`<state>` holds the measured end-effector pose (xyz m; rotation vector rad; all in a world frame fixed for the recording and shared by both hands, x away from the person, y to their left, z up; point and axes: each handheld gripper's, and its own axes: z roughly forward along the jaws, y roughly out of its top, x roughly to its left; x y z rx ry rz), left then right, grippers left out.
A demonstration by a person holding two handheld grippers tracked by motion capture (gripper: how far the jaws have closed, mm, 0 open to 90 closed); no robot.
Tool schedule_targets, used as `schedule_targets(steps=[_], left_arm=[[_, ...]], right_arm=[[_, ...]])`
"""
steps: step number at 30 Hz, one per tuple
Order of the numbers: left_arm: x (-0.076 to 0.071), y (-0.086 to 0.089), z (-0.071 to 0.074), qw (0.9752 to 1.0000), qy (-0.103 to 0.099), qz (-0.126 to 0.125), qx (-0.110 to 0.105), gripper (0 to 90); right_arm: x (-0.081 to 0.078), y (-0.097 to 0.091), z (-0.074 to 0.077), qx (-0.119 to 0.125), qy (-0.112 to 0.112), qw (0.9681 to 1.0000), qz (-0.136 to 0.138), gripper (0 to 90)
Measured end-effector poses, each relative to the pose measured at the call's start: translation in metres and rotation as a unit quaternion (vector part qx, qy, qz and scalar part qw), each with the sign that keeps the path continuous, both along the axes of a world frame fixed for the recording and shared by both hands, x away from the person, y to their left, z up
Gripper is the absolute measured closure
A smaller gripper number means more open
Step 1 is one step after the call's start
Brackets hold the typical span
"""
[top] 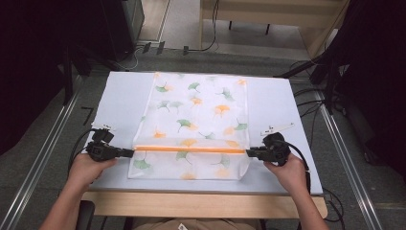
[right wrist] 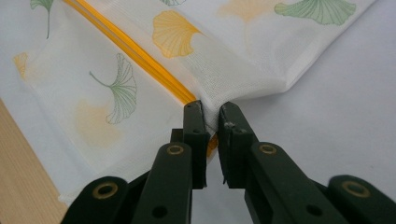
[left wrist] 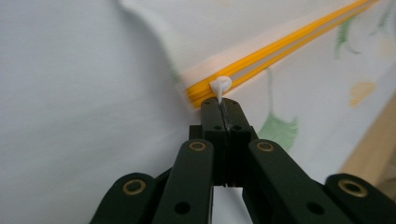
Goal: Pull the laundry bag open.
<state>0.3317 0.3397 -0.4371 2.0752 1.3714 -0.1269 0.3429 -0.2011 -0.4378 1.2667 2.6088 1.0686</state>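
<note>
A white mesh bag [top: 196,115] printed with green and orange ginkgo leaves lies flat on the table. An orange zipper [top: 191,149] runs across it near the front. At the zipper's left end my left gripper [top: 130,153] is shut on the small white zipper pull [left wrist: 219,87], which sticks out past the jaw tips [left wrist: 223,105]. At the right end my right gripper [top: 250,153] pinches the bag's corner fabric [right wrist: 243,79] beside the zipper end [right wrist: 187,95]; the cloth bunches between its jaws [right wrist: 211,116]. Both grippers lie low and point inward at each other.
The bag rests on a pale blue tabletop [top: 119,96] with a wooden front edge [top: 201,203]. Metal rails [top: 43,158] run along the floor on both sides. Cables [top: 306,103] trail at the right, and dark equipment [top: 119,24] stands at the back left.
</note>
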Motion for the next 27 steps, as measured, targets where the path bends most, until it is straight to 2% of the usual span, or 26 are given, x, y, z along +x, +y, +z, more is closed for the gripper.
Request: schedule_targets(steps=[9,27], left_arm=[[-0.001,0.000,0.001,1.0000,-0.002,0.000,-0.005,90.0],[0.001,-0.014,-0.007,0.9993,0.022,-0.031,-0.003,89.9]], right_arm=[[0.001,-0.002,-0.001,0.000,0.000,1.0000,0.002,83.8],[0.009,-0.012,-0.012,-0.011,0.012,0.9997,-0.021,82.5]])
